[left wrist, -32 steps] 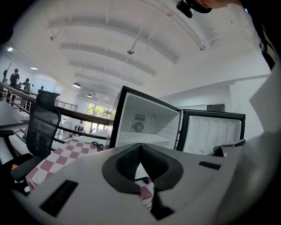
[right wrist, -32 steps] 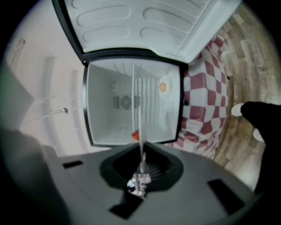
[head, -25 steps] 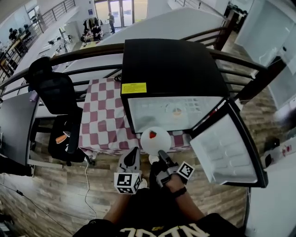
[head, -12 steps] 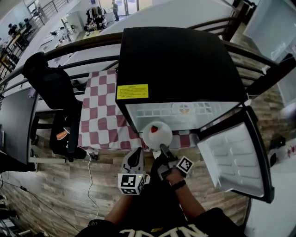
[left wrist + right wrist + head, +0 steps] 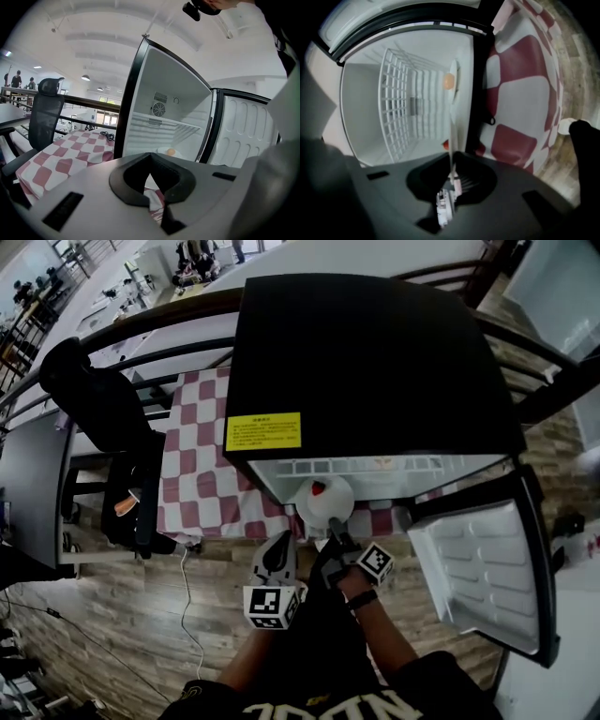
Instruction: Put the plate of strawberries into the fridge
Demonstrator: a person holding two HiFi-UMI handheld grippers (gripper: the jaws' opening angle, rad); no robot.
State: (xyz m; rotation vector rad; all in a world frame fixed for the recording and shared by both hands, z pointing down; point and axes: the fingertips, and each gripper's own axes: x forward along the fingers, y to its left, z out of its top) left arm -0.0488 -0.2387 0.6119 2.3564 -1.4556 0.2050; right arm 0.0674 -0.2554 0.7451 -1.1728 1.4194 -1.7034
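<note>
Insert step, judging by position: plate with one strawberry held up to the open fridge. Pinched by its near rim in the right gripper, fingers almost together on the thin edge. Sitting right at the fridge mouth, over the front lip, not yet set on the wire shelf. Left gripper just beside, fingers closed on nothing. Door swung wide, well clear.

Next, probably: push forward and keep level to stop any rolling, lower onto a shelf, then open up and back out. Mind the second dish with something orange already inside. Land beside it, not on top.
</note>
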